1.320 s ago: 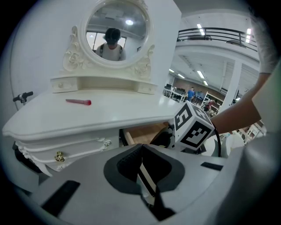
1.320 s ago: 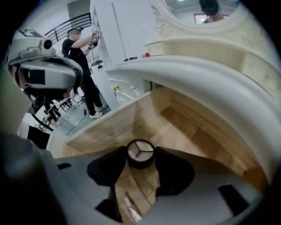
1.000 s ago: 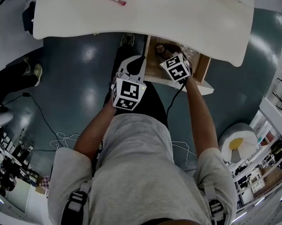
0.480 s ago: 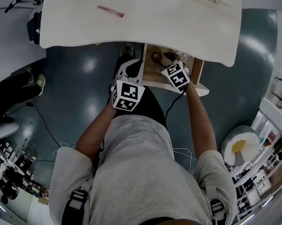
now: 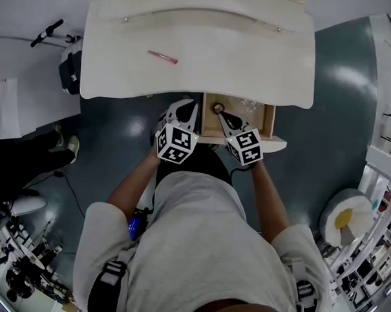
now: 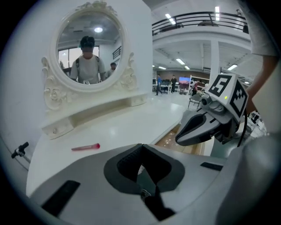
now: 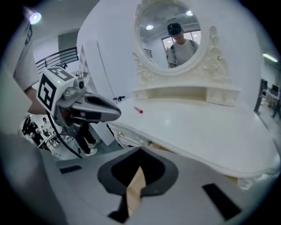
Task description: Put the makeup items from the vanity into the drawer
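A pink makeup stick (image 5: 162,57) lies on the white vanity top (image 5: 251,64); it also shows as the pink stick (image 6: 85,147) and the small pink stick (image 7: 138,110). Below the top, the wooden drawer (image 5: 265,123) stands pulled out, with a dark round item (image 5: 218,108) and clear wrapped items (image 5: 249,107) inside. My left gripper (image 5: 184,108) (image 6: 141,163) is shut and empty, left of the drawer. My right gripper (image 5: 222,116) (image 7: 137,166) hangs over the drawer's front; its jaws have just been closing, with nothing between them.
An oval mirror (image 6: 90,48) with a low shelf stands at the back of the vanity. A black bag (image 5: 70,72) sits off its left end. A bystander's shoes (image 5: 70,146) and floor cables (image 5: 59,175) are at left, and a round white bin (image 5: 343,220) is at right.
Both grippers have risen and drawn back from the drawer; the right one has come up out of it. The pink stick has not moved on the top.
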`<action>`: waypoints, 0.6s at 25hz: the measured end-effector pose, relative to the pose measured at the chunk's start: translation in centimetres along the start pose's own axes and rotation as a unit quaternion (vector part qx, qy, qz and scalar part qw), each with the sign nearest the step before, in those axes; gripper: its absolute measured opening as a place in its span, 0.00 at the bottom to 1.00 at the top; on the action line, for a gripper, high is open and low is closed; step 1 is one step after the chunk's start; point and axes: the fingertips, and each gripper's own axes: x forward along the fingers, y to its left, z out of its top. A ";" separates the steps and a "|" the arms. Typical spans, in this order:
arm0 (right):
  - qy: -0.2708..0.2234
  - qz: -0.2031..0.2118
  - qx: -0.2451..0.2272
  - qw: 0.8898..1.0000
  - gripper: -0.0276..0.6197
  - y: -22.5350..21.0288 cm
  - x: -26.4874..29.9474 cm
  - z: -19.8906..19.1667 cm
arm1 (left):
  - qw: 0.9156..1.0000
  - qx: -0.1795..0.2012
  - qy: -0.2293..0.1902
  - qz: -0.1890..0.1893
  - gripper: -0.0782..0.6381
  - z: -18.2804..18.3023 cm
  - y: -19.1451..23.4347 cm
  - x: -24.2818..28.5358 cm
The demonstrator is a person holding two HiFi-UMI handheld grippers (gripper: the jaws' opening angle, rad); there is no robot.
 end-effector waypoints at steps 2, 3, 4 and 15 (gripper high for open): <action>-0.006 0.001 0.009 1.000 0.07 1.1 -0.1 0.9 | 1.000 0.021 0.006 -0.008 0.12 0.2 0.8 -0.1; -0.010 0.003 0.009 1.000 0.07 1.4 -0.2 1.6 | 0.999 0.033 0.008 -0.014 0.12 0.6 1.0 0.0; -0.014 0.004 0.008 1.000 0.07 1.4 -0.4 2.4 | 0.999 0.046 0.009 -0.022 0.12 1.2 1.1 0.3; -0.044 -0.009 -0.002 0.999 0.07 0.6 1.3 10.6 | 0.989 0.118 0.008 -0.086 0.12 4.0 3.9 2.5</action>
